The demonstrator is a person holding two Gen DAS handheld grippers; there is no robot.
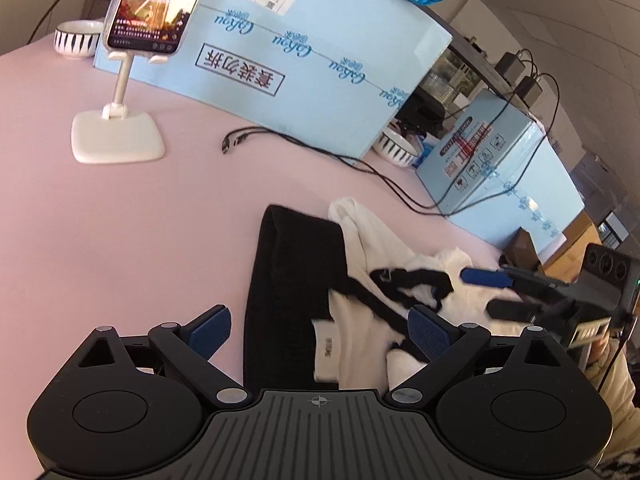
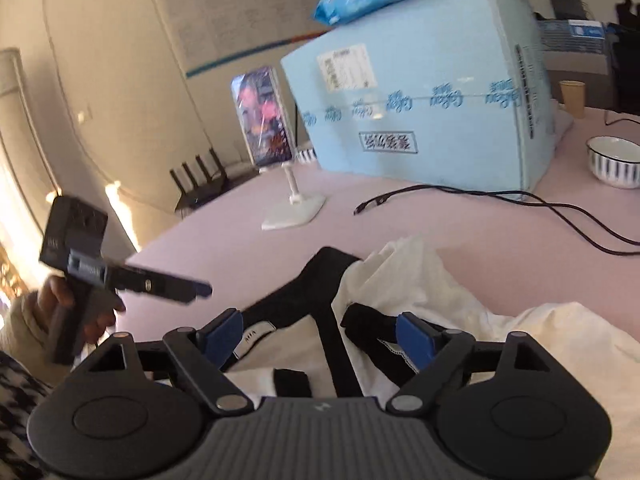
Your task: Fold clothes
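A white garment (image 1: 404, 248) trimmed in black lies on a pink surface (image 1: 120, 240), beyond it a light-blue box (image 1: 320, 92) and a black-striped white bowl (image 2: 614, 162).

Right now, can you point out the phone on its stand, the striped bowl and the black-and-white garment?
phone (image 1: 154, 4), left wrist view, middle of its lit screen.
striped bowl (image 2: 614, 162), right wrist view, its outer striped wall.
black-and-white garment (image 1: 296, 268), left wrist view, its flat black panel.
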